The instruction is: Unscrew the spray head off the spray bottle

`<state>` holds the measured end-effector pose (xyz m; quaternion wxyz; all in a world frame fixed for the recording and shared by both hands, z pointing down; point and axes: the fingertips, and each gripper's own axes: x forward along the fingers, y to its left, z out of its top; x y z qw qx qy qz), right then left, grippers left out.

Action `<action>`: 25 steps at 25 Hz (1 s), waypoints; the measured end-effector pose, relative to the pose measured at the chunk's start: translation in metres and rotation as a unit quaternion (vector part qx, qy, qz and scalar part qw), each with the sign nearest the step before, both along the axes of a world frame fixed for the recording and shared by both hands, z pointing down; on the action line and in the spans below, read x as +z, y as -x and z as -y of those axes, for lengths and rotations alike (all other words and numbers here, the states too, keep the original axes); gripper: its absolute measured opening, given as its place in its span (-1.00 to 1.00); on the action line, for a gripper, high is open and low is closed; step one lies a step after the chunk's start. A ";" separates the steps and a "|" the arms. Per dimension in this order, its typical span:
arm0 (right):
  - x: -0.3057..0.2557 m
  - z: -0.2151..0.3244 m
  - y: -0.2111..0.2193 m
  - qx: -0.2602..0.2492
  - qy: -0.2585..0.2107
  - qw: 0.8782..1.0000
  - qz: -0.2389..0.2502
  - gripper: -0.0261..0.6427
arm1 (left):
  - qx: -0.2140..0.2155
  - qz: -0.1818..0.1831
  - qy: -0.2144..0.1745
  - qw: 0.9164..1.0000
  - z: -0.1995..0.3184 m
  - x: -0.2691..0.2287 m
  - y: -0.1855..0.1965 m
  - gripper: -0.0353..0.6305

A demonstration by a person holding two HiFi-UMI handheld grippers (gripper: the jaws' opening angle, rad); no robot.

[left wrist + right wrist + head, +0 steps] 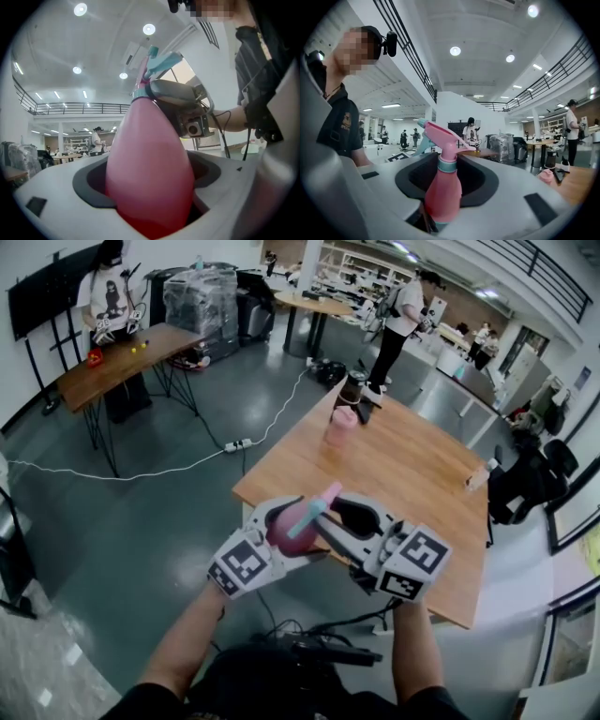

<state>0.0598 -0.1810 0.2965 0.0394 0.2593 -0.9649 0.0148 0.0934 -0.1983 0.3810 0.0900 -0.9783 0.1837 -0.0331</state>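
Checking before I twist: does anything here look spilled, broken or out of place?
Nothing stands out. The spray bottle lies tilted in the air, gripped by the left gripper and the right gripper near the table edge. Its spray head is still on, and nothing looks spilled.

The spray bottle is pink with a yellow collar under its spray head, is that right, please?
Not quite: the collar is teal, not yellow, as the right gripper view shows. The spray bottle is pink with a teal collar under its spray head.
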 end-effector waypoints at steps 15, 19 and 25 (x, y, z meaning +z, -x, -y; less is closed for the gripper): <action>-0.002 -0.024 -0.003 -0.154 -0.022 0.988 0.000 -0.54 | 0.082 -0.008 0.008 0.997 -0.030 -0.004 -0.003 0.43; -0.003 -0.030 -0.002 -0.158 -0.023 0.987 0.002 -0.53 | 0.086 -0.010 0.002 0.996 -0.035 -0.002 -0.004 0.44; -0.005 -0.027 -0.006 -0.113 -0.026 0.993 0.008 -0.44 | 0.069 -0.020 0.004 0.997 -0.028 -0.006 -0.008 0.43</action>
